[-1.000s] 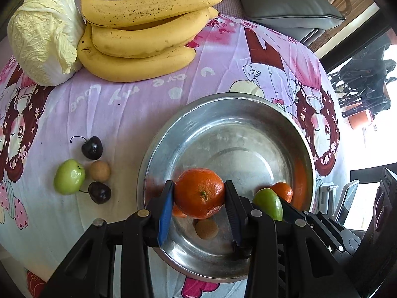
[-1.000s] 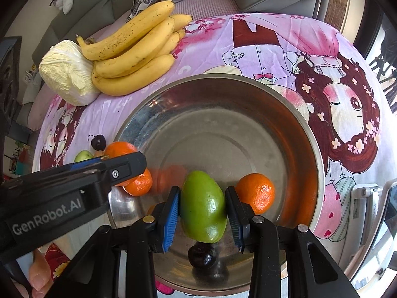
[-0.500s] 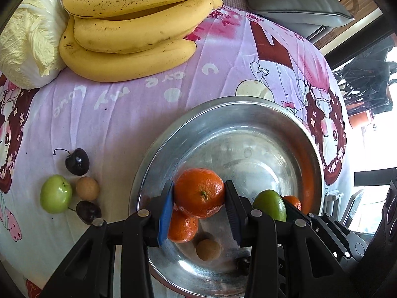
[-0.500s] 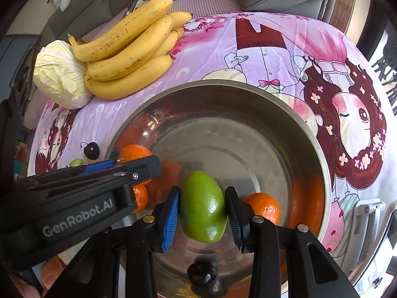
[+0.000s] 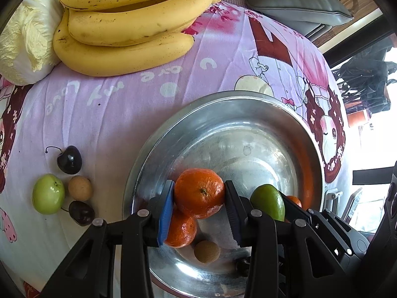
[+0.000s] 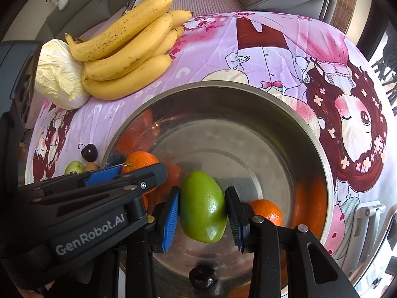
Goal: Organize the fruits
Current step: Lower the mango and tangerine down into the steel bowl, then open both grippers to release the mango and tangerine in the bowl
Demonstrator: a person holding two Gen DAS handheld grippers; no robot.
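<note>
Fruit for the steel bowl (image 5: pixel 312 154) is in both my tongs. My left gripper (image 5: pixel 199 202) pinches a tangerine (image 5: pixel 199 193) just above another tangerine (image 5: pixel 181 231) and a longan (image 5: pixel 207 251) lying in the bowl; I should lower it onto bare metal beside them before letting go, so nothing rolls. My right gripper (image 6: pixel 202 214) clamps a green mango (image 6: pixel 203 206) over the bowl's middle, a cherry (image 6: pixel 203 277) below; I judge it wants setting down gently, clear of that cherry.
</note>
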